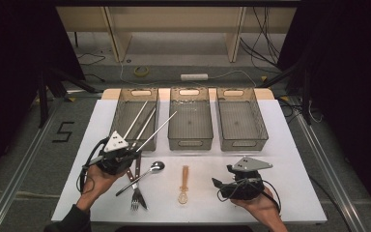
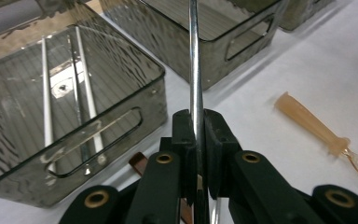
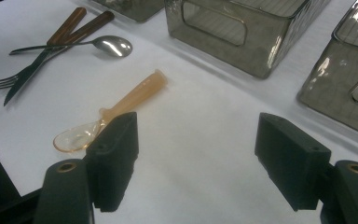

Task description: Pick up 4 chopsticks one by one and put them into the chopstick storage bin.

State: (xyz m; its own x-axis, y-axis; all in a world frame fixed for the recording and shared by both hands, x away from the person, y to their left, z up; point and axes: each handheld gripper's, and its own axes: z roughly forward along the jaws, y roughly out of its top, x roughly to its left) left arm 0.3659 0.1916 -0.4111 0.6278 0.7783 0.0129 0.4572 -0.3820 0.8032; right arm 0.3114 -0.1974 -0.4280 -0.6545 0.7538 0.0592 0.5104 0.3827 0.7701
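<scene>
Pinching a thin metal chopstick [image 2: 195, 70] between its pressed-together jaws, the left gripper [image 1: 117, 153] is held in the person's left hand [image 1: 95, 182] above the near left part of the white tabletop [image 1: 290, 145]. In the left gripper view the chopstick is seen rising straight up from between the jaws; in the high view it slants away toward the middle bin [image 1: 189, 118], its tip over the gap between that bin and the left bin [image 1: 134, 116]. Two more metal chopsticks [image 2: 46, 93] are seen leaning inside the left bin, their upper ends propped above its near wall.

Three smoky clear bins are lined up along the far edge of the tabletop; the right bin [image 1: 241, 118] is seen with nothing in it.

Near the front edge, just right of the left gripper, a metal spoon [image 1: 147, 174], a fork [image 1: 135, 195] and a knife [image 3: 32, 74] with brown handles are laid crossing one another. An amber plastic spoon [image 1: 184, 186] is placed about midway along the front edge, its bowl toward the person and its handle toward the bins.

The right gripper [image 3: 196, 158] is held in the right hand [image 1: 258, 205] over the near right part of the tabletop, its jaws spread wide with nothing between them. In the right gripper view the plastic spoon's bowl is seen just beside one jaw, apart from it.
</scene>
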